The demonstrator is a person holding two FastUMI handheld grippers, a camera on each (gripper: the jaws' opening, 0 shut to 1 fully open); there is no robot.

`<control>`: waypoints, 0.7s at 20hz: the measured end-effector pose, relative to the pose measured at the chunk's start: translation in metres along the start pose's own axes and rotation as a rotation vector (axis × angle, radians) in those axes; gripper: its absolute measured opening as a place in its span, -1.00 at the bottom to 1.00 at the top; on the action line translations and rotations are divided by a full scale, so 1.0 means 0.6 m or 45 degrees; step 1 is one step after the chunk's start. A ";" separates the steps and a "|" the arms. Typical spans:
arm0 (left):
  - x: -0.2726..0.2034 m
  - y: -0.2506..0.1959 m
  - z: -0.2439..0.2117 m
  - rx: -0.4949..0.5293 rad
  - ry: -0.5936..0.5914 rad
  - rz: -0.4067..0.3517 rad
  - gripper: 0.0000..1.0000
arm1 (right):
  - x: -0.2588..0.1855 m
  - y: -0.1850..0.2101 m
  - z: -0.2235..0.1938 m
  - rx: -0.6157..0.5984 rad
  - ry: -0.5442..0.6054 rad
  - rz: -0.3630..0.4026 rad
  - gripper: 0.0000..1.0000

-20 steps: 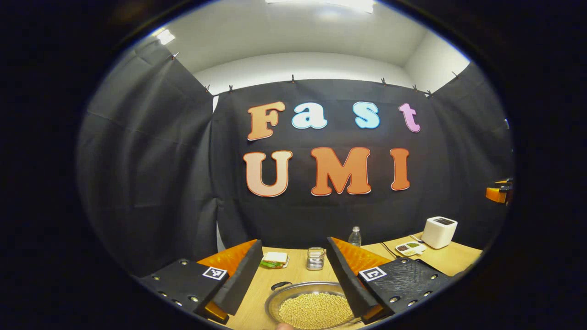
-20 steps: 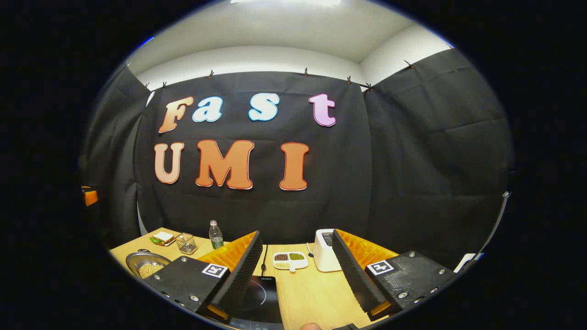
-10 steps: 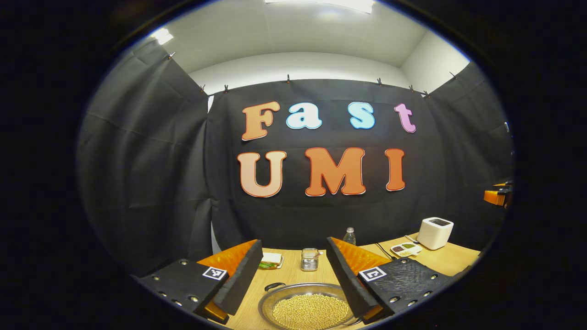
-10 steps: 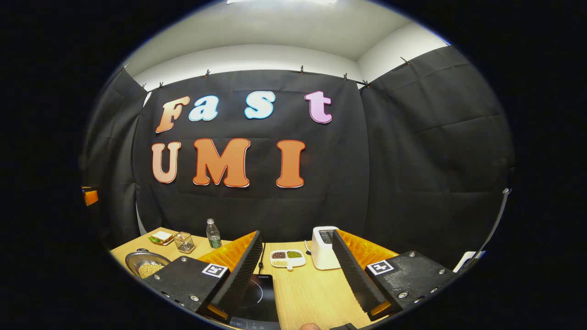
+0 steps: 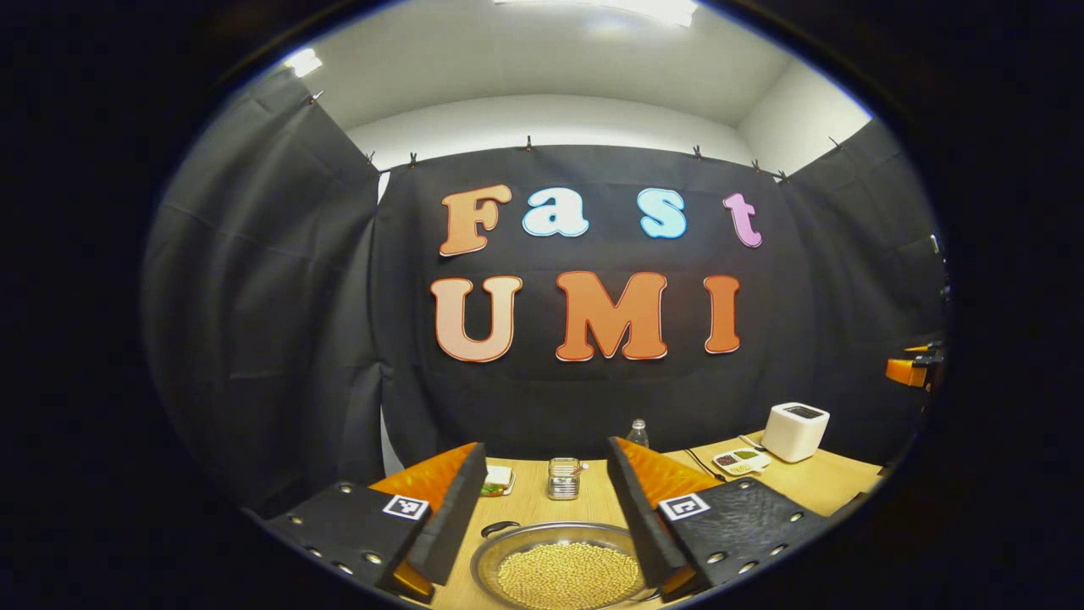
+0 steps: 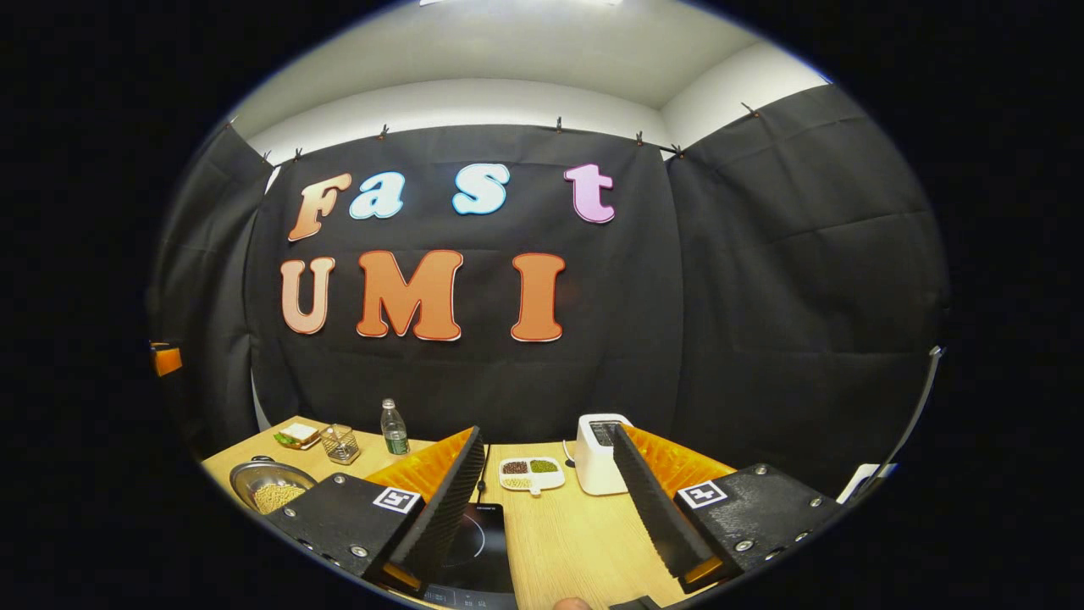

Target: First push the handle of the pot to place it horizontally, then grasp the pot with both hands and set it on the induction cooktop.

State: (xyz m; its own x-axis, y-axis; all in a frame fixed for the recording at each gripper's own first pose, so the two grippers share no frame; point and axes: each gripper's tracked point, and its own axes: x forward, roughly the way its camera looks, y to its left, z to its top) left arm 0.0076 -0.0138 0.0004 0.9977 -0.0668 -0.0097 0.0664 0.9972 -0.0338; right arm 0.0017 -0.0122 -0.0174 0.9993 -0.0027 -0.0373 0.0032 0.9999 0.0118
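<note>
Wooden tabletop [image 5: 593, 500] is carrying, in the left gripper view, a steel pot [image 5: 559, 572] of pale beans lying between the left gripper [image 5: 546, 542] fingers, its jaws standing apart and gripping nothing; a black handle [image 5: 500, 529] is showing at the pot's far left rim.

In the right gripper view, the right gripper [image 6: 550, 529] is hovering with jaws apart over the induction cooktop [image 6: 478, 551]; the pot is sitting far left, well apart from it.
</note>
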 end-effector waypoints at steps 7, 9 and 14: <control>0.001 0.003 -0.038 -0.029 0.074 -0.040 -0.39 | -0.002 -0.003 0.009 0.013 -0.021 -0.009 0.89; -0.001 0.001 -0.055 -0.030 0.108 -0.050 -0.40 | -0.004 -0.005 0.010 0.020 -0.024 -0.015 0.89; -0.013 -0.014 -0.115 -0.046 0.220 -0.123 -0.84 | 0.000 -0.003 0.009 0.023 -0.028 -0.020 0.89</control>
State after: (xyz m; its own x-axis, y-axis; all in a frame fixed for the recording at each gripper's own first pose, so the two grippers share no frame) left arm -0.0014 -0.0241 -0.0682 0.9696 -0.1702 -0.1756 0.1585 0.9842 -0.0788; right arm 0.0017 -0.0143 -0.0117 0.9997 -0.0191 -0.0155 0.0195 0.9994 0.0295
